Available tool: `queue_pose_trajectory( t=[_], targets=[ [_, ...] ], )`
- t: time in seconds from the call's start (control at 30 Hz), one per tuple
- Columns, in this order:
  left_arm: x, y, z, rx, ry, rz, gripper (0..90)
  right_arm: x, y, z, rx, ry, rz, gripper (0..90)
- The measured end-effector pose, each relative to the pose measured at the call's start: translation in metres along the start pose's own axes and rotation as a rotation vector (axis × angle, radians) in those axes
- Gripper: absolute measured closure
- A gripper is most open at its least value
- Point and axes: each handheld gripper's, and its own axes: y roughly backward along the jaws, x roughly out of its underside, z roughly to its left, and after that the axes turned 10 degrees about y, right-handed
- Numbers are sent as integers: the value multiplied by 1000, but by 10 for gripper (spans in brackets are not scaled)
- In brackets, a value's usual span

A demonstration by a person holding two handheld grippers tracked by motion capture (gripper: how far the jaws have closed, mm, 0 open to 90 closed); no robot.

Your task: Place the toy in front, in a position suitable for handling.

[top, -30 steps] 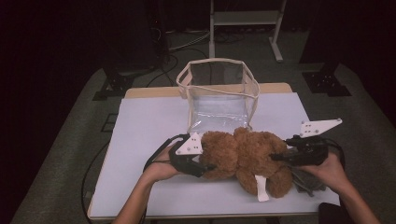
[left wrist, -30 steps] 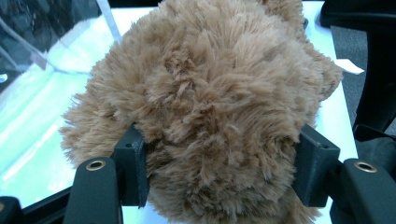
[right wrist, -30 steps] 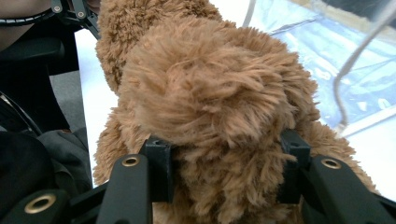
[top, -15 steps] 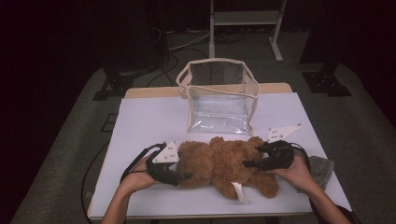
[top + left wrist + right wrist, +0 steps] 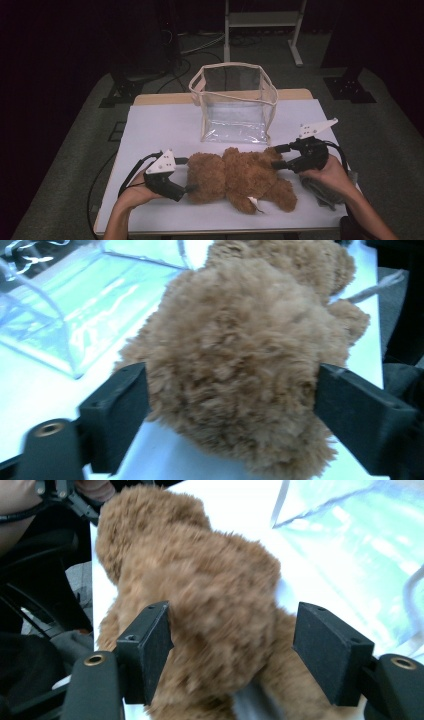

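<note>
The brown teddy bear (image 5: 237,179) lies on its side in the lower middle of the high view, on the white table (image 5: 150,130), just in front of the clear plastic bag (image 5: 235,102). It looks light, soft and easy to squash, so the plush will give under the pads; I think a firm hold around the head and around the body is best, not on the thin fur. The left gripper (image 5: 187,175) comes in level from the lower left, and its jaws, which have just been opening, stand wide with the head between them. The right gripper (image 5: 276,156) reaches in from the right, also just opened wide around the body, not pressing
</note>
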Motion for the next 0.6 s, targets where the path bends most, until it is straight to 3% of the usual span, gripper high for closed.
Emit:
queue_pose_trajectory(
  t=[0.3, 0.6],
  targets=[
    [8, 10, 6, -40, 32, 6, 77, -40, -4, -31, 12, 47, 47, 278],
    [18, 17, 13, -75, 72, 2, 38, -76, -24, -46, 1, 99, 64, 268]
  ],
)
